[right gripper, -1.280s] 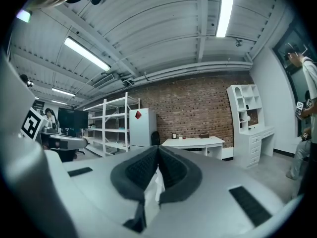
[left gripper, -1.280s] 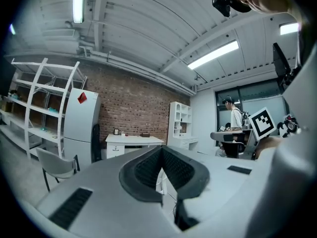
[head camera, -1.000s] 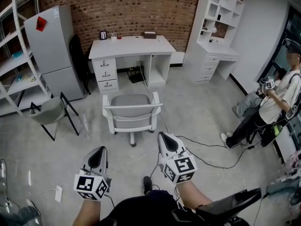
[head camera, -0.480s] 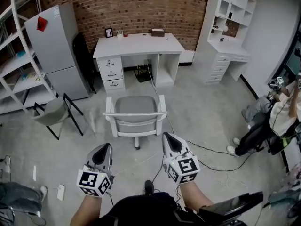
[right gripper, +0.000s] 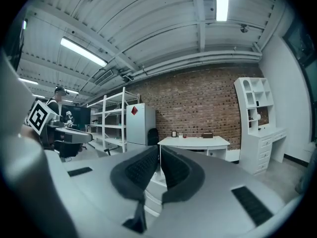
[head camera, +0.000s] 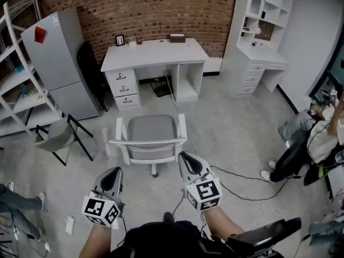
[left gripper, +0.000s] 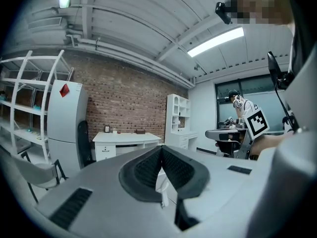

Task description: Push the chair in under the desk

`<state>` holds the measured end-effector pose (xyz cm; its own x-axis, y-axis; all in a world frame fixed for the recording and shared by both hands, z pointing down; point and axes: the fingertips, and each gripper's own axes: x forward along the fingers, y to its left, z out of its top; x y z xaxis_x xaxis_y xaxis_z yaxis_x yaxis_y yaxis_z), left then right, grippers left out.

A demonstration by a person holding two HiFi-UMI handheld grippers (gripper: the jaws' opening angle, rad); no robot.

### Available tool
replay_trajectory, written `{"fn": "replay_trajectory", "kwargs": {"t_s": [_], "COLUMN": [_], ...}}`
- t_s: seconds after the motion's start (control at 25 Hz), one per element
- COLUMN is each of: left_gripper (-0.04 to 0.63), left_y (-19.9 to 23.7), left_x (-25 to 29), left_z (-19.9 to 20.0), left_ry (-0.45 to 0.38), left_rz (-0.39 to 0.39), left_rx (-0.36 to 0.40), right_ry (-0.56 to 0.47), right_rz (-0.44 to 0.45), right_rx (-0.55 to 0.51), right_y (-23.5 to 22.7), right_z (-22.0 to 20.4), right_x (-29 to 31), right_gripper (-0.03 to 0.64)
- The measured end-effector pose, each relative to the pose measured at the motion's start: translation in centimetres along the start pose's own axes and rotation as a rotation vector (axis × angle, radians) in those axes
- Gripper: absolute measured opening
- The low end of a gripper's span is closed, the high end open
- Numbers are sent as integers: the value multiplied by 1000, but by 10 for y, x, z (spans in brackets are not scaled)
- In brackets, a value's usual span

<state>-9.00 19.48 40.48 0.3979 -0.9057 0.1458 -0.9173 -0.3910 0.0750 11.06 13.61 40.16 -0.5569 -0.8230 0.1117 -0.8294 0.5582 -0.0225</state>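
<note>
A white chair (head camera: 149,137) with a grey seat stands on the floor, pulled out from the white desk (head camera: 153,54), its back toward me. My left gripper (head camera: 113,176) hovers just short of the chair's back at its left, jaws shut and holding nothing. My right gripper (head camera: 186,163) is close to the chair's right rear corner, also shut and holding nothing. In the left gripper view the desk (left gripper: 126,138) shows far ahead over the shut jaws (left gripper: 161,155). The right gripper view shows the desk (right gripper: 194,143) beyond its shut jaws (right gripper: 160,156).
A grey fridge (head camera: 56,63) and white shelving (head camera: 19,85) stand at the left, with a folding chair (head camera: 56,136) in front. A white cabinet (head camera: 260,36) is at the back right. A person (head camera: 317,144) sits at the right. Cables (head camera: 236,179) run over the floor.
The chair and desk have shifted slightly in the head view as I moved toward the chair. Both grippers now sit nearer the chair's back. Their jaws stayed shut.
</note>
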Motion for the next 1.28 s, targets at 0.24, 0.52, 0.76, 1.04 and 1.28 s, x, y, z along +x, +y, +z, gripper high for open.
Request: {"fn": "replay_trajectory", "kwargs": {"t_s": [0.24,0.52,0.76,1.04,1.28], "left_gripper": [8,9,9,11,121], "left_y": [4,16,35,75,102], "left_x": [25,40,68,102,130], "left_z": [0,-4,-17,-24,-48], "left_ry": [25,61,99,144,242], "left_rz": [18,34,0,-48,-98], "left_rx": [20,82,119,194,249], "right_ry": [23,53,93,170,283], "right_rz": [16,35,41,77,141], "right_rx": [-20,-35,-69,-139,-210], "right_y": [-23,-28,-32,-23,-19], "right_z": [-1,-11,-25,-38,-68], "right_x": [17,29,57,109,148], "right_gripper": [65,92,129,167,196]}}
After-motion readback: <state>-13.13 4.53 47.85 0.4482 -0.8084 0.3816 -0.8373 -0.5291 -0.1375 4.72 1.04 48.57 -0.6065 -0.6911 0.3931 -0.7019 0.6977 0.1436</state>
